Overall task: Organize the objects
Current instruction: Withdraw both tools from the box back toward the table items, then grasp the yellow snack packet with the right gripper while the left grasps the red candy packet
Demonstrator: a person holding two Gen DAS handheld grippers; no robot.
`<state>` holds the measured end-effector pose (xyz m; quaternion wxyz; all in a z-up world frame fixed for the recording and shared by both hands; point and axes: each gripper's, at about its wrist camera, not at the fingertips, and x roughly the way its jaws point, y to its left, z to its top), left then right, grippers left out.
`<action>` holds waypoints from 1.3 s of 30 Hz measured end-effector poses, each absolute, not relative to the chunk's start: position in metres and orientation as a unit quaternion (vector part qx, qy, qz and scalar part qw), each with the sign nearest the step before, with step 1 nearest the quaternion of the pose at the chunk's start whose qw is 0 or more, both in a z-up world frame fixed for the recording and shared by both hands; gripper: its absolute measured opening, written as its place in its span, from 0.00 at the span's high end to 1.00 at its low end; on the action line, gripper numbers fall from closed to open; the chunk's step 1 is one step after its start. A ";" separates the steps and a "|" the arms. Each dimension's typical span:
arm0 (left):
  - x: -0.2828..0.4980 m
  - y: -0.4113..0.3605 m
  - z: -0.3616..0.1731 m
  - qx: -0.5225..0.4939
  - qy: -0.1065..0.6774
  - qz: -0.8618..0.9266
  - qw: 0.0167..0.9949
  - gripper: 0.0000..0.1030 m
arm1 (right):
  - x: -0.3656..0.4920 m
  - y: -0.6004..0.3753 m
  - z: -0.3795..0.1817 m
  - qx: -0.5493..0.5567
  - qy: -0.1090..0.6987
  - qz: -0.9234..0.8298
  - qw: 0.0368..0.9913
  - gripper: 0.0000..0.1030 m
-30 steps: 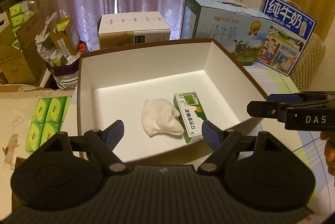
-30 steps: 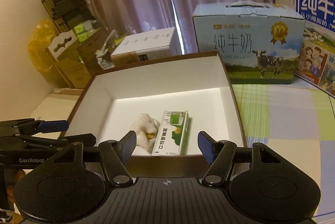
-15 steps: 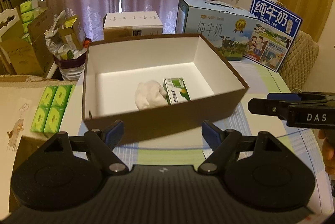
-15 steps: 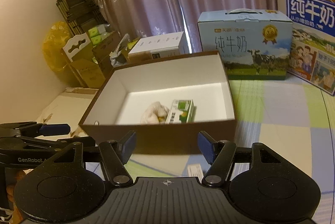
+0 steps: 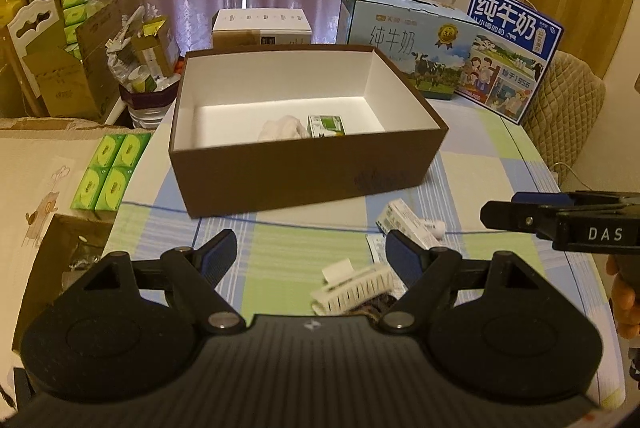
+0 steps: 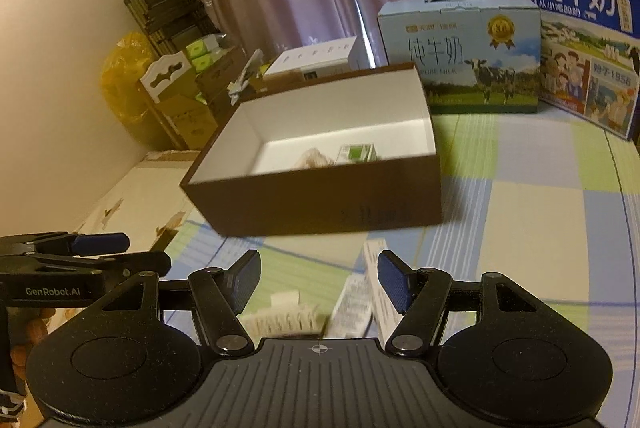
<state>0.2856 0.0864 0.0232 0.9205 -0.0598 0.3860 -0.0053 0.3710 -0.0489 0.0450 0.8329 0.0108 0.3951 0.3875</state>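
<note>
Both tools are empty. The left gripper stands wide open over the tablecloth; the right gripper stands about half open above the same clutter. Just beyond the fingertips lie a white brush, a slim white carton and a flat packet. Behind these sits the box.

Progress is judged partial: a cloth and a green carton are already in the box, while three items remain outside. The white carton's long axis runs diagonally, pointing toward the box. The brush lies roughly crosswise, bristles toward the grippers.
</note>
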 end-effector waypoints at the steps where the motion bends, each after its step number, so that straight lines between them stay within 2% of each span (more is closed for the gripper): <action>1: 0.282 0.085 0.022 -0.060 0.387 -0.005 0.920 0.24 | 0.368 -0.052 0.043 0.011 0.398 0.387 0.832 0.40; 27: 0.221 0.082 -0.024 -0.062 0.441 0.019 0.895 0.23 | 0.326 -0.105 -0.034 0.034 0.516 0.343 0.784 0.40; 39: 0.214 0.092 -0.042 -0.069 0.461 0.038 0.884 0.23 | 0.327 -0.109 -0.079 0.139 0.567 0.331 0.742 0.40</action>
